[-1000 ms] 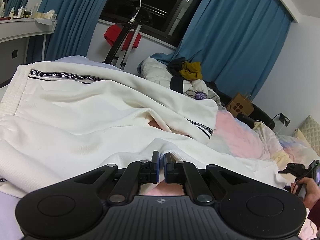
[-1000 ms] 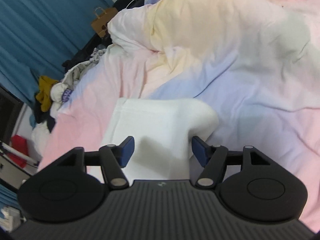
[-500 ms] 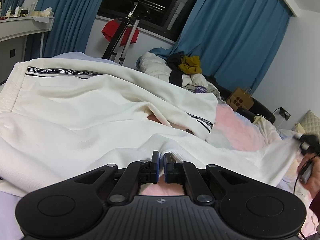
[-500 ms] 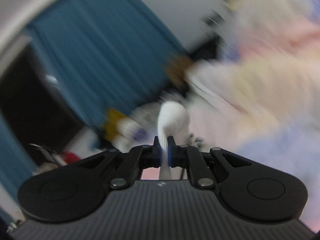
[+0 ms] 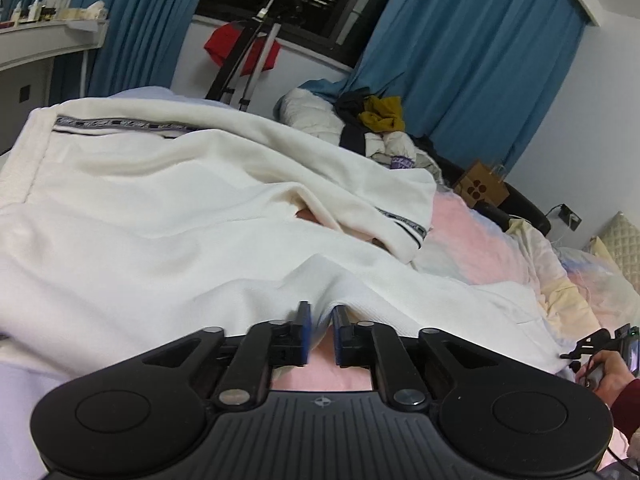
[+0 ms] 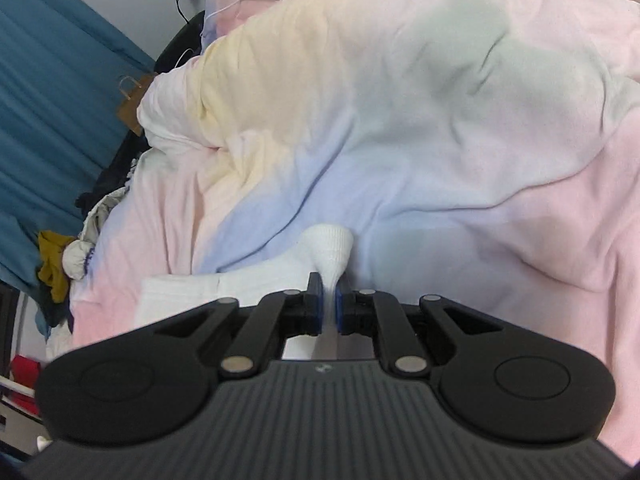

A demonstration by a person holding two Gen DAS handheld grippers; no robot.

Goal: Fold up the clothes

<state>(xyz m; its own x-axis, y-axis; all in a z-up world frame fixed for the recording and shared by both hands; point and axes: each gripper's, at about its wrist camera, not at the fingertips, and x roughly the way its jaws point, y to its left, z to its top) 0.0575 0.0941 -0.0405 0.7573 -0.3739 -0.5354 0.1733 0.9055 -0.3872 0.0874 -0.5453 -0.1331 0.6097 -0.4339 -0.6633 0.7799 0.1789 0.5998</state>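
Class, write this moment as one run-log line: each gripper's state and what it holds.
left gripper: jaws opening, white trousers edge between them | right gripper: shut on white trouser cuff | surface: pastel duvet

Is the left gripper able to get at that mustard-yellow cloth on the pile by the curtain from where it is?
Probably not. The left gripper, jaws opening, sits low at the near edge of the white garment, while the mustard-yellow cloth lies on a pile far across the bed.

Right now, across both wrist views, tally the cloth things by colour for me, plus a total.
White: 1, the garment spread on the bed, its corner pinched in the right gripper
Pastel: 1, the duvet
Blue: 2, the curtains
Red: 1, the cloth at the window
Mustard: 1, the piece on the pile
Total: 6
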